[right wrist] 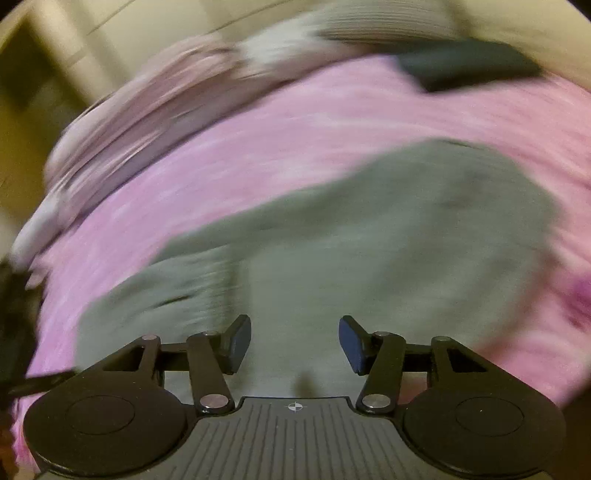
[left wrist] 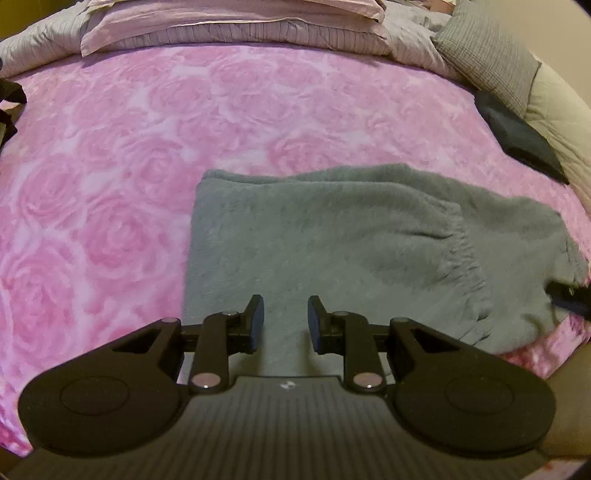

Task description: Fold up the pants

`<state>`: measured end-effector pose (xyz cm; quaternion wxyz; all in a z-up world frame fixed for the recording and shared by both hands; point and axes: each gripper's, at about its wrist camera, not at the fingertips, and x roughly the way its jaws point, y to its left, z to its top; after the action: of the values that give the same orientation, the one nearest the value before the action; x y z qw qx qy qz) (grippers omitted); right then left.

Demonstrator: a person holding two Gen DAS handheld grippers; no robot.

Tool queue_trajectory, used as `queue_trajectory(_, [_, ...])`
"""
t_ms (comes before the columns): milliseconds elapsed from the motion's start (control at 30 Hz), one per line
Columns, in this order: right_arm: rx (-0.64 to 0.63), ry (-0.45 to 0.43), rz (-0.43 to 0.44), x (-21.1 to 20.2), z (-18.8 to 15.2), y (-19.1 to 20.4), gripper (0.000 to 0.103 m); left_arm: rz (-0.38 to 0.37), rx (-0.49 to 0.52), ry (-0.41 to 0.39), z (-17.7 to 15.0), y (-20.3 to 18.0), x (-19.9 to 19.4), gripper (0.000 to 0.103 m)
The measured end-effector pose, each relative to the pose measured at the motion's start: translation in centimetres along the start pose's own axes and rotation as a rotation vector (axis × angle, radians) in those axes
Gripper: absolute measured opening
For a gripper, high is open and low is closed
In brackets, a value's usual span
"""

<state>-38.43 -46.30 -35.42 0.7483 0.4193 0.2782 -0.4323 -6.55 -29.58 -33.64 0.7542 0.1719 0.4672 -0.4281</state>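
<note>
Grey fleece pants (left wrist: 332, 251) lie folded on a pink rose-patterned bedspread (left wrist: 122, 155), with the gathered elastic band toward the right. My left gripper (left wrist: 285, 323) hovers open over the near edge of the fabric, nothing between its fingers. A dark piece at the far right edge of the left wrist view, beside the pants' right end, looks like the other gripper (left wrist: 572, 297). The right wrist view is badly motion-blurred. There the pants (right wrist: 351, 240) spread under my right gripper (right wrist: 294, 343), whose fingers stand wide apart and hold nothing.
Pink and grey pillows (left wrist: 236, 26) are stacked at the head of the bed. A grey ribbed cushion (left wrist: 487, 55) and a dark folded garment (left wrist: 521, 136) lie at the right edge. Another dark item (left wrist: 9, 107) sits at the left edge.
</note>
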Motion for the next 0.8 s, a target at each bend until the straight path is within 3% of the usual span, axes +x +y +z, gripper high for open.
queue_trajectory(233, [0.305, -0.126, -0.080, -1.2, 2.0, -9.5, 0.050, -0.005, -0.067, 0.017, 0.0, -1.2, 0.3, 0.020])
queue_trajectory(367, [0.447, -0.187, -0.009, -0.3, 2.9, -12.1, 0.046, -0.001, -0.053, 0.029, -0.4, -2.1, 0.6, 0.020])
queue_trajectory(400, [0.441, -0.215, 0.027, -0.4, 3.5, -12.2, 0.038, -0.002, -0.053, 0.030, -0.4, -2.2, 0.7, 0.020])
queue_trajectory(433, [0.417, -0.224, 0.033, -0.4, 3.7, -11.9, 0.022, 0.000, -0.053, 0.032, -0.4, -2.3, 0.8, 0.020])
queue_trajectory(467, [0.368, -0.238, 0.023, -0.4, 4.1, -11.3, 0.015, 0.002, -0.052, 0.035, -0.4, -2.5, 0.9, 0.020])
queue_trajectory(600, [0.132, -0.359, 0.109, -2.1, 4.1, -8.6, 0.013, 0.013, -0.034, 0.033, -0.1, -3.1, 1.2, 0.020])
queue_trajectory(633, [0.135, -0.345, 0.090, -1.7, 4.1, -9.0, 0.013, 0.012, -0.030, 0.029, -0.1, -3.2, 1.3, 0.020])
queue_trajectory(700, [0.224, -0.220, -0.021, 0.8, 4.0, -10.9, 0.016, 0.022, -0.027, 0.036, 0.1, -3.5, 1.8, 0.020])
queue_trajectory(800, [0.339, -0.210, 0.034, 0.8, 3.9, -12.2, 0.020, 0.035, -0.036, 0.046, 0.3, -3.7, 2.0, 0.020])
